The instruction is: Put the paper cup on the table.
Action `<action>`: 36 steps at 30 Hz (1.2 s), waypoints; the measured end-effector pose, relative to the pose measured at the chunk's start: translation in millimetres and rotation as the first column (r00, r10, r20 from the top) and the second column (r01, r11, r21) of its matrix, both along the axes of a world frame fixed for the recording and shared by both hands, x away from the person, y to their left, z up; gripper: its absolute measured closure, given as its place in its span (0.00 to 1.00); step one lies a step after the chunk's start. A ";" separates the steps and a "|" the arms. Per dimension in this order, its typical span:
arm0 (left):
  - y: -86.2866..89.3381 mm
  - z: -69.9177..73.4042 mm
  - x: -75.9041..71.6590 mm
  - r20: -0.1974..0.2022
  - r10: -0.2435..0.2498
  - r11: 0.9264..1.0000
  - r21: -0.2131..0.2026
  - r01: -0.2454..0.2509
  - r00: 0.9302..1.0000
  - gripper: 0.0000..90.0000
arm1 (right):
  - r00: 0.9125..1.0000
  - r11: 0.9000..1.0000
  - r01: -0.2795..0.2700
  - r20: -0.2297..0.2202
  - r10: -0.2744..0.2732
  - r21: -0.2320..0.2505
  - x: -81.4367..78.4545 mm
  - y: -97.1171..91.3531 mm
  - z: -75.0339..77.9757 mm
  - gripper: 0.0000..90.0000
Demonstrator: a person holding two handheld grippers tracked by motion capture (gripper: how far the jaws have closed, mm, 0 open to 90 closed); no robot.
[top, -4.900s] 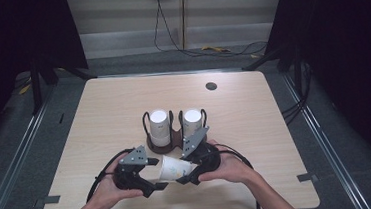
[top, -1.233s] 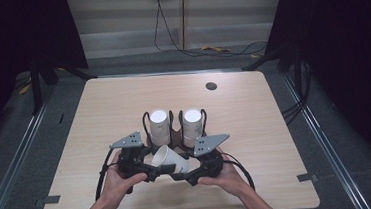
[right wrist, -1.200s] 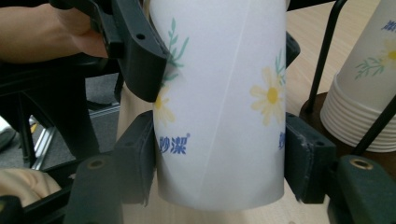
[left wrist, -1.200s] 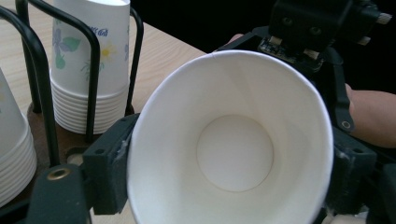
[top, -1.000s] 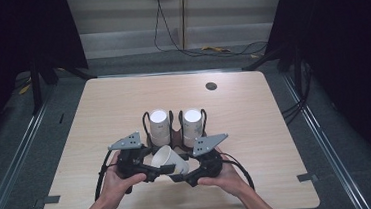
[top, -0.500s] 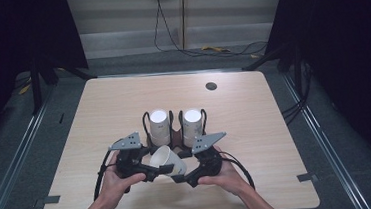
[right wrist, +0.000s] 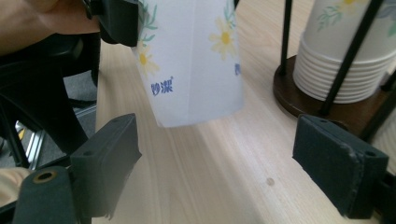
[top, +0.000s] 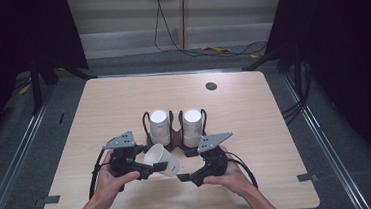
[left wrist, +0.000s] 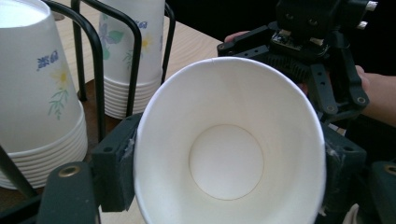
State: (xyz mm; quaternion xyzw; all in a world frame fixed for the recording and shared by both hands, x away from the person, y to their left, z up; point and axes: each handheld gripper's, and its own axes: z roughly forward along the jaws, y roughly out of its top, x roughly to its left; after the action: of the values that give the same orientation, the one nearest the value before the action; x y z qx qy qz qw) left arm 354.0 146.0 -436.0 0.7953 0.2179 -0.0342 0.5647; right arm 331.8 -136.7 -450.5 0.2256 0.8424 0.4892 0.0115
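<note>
Currently your left gripper (top: 151, 168) clamps the paper cup (top: 162, 160) by its rim, tilted, just in front of the cup rack (top: 176, 135); your right gripper (top: 185, 176) stands wide open and empty beside its base, probably ready to receive it.

The paper cup (left wrist: 229, 154) is matt white inside, with printed flowers outside. The counter (top: 254, 109) is pale, smooth wood grain. The cup rack (right wrist: 327, 100) has thin black metal rods on a dark wooden base. The hand-held gripper (right wrist: 215, 186) has matt black, slightly scuffed pads.

Left claw (top: 146, 169) clamped; right claw (right wrist: 215, 172) spread, apparently empty.
</note>
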 end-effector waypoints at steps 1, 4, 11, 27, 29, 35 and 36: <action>0.3 0.0 0.0 0.000 0.005 1.000 0.000 -0.005 1.000 0.26 | 1.000 1.000 0.009 -0.001 -0.009 0.001 -0.4 -1.9 0.8 0.16; 2.3 0.0 -0.7 0.004 0.024 1.000 0.007 -0.024 1.000 0.26 | 1.000 1.000 0.019 0.007 -0.019 0.009 -2.5 -4.6 3.1 0.16; 10.9 2.1 -5.9 0.040 0.064 0.996 0.052 -0.066 0.997 0.26 | 0.998 0.998 0.069 0.001 -0.069 0.008 -3.4 -10.4 6.9 0.17; 52.1 13.5 7.4 0.058 0.222 0.970 0.091 -0.226 0.973 0.26 | 0.938 0.933 0.347 0.046 -0.344 -0.097 -13.7 -35.9 7.2 0.18; 56.8 13.0 9.6 0.057 0.236 0.966 0.096 -0.241 0.970 0.26 | 0.937 0.931 0.351 0.039 -0.349 -0.097 -14.7 -38.4 6.9 0.18; 66.8 10.3 13.7 0.066 0.278 0.950 0.129 -0.285 0.958 0.26 | 0.934 0.925 0.357 0.040 -0.354 -0.129 -19.8 -41.9 3.0 0.18; 68.9 10.4 15.0 0.063 0.282 0.949 0.126 -0.288 0.957 0.26 | 0.933 0.923 0.361 0.040 -0.359 -0.130 -20.4 -42.1 2.8 0.18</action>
State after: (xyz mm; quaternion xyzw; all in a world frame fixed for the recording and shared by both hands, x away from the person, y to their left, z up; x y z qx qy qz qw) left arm 369.0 214.9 -425.6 0.7923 0.3196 0.0797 0.5136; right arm 311.4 -178.9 -447.7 0.3713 0.8178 0.4222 0.1228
